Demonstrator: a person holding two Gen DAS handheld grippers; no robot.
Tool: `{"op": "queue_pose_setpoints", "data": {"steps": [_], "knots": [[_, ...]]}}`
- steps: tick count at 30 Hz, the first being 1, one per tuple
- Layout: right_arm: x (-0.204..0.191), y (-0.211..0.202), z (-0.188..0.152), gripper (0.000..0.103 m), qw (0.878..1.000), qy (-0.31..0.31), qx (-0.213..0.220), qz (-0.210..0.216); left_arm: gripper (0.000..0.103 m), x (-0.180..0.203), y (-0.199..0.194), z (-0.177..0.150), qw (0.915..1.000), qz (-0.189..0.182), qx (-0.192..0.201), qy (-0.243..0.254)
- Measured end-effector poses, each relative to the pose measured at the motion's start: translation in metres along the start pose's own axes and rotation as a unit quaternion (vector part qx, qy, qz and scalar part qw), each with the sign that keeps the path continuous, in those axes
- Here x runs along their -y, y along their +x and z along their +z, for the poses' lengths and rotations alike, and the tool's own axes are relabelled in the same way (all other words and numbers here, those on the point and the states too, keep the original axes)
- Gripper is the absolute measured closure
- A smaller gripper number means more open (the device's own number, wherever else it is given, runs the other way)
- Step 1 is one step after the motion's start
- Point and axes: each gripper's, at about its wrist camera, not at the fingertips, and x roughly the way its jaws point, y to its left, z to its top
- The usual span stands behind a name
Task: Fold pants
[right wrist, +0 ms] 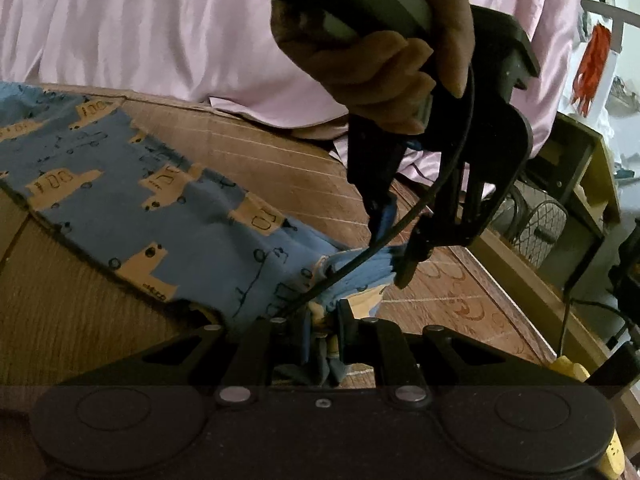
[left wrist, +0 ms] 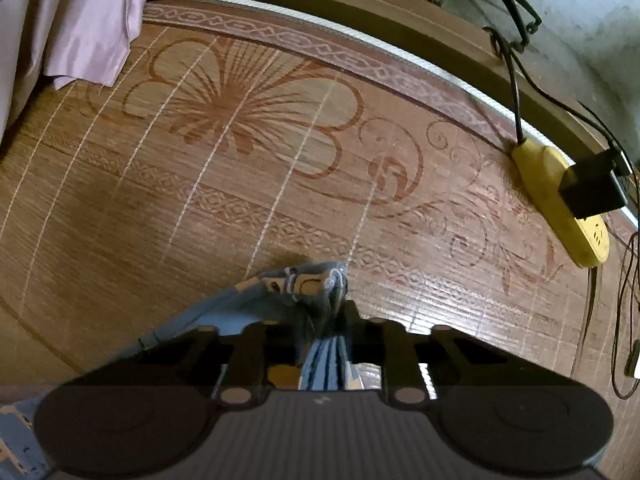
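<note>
The pants (right wrist: pixel 120 184) are blue with tan car prints and stretch from the far left across the bamboo mat toward me. My right gripper (right wrist: pixel 322 324) is shut on a bunched edge of the pants at the bottom middle. Just beyond it, a hand (right wrist: pixel 384 52) holds my left gripper (right wrist: pixel 394 248), whose tips pinch the same bunched fabric. In the left wrist view my left gripper (left wrist: pixel 324 312) is shut on a gathered fold of the pants (left wrist: pixel 304 284), held above the mat.
The bamboo mat (left wrist: pixel 248 128) with a red flower print covers the bed. Pink satin bedding (right wrist: pixel 140 28) lies along the far side. A yellow power strip (left wrist: pixel 560 200) with a black plug and cables sits at the mat's right edge. A fan and wooden furniture (right wrist: pixel 560 184) stand at the right.
</note>
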Motion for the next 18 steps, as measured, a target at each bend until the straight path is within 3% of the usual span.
{"op": "queue_pose_setpoints", "data": {"steps": [9, 14, 18], "knots": [[0.001, -0.008, 0.006, 0.089, 1.000, 0.006, 0.019, -0.009, 0.095, -0.016, -0.024, -0.009, 0.9990, -0.036, 0.020, -0.019], [-0.006, -0.027, 0.020, 0.089, 0.998, 0.014, 0.064, -0.013, 0.095, -0.057, -0.062, -0.031, 0.9935, -0.094, 0.054, -0.036], [-0.019, -0.041, 0.038, 0.089, 0.995, 0.024, 0.097, 0.009, 0.095, -0.104, -0.091, -0.071, 0.9846, -0.131, 0.093, -0.069]]}}
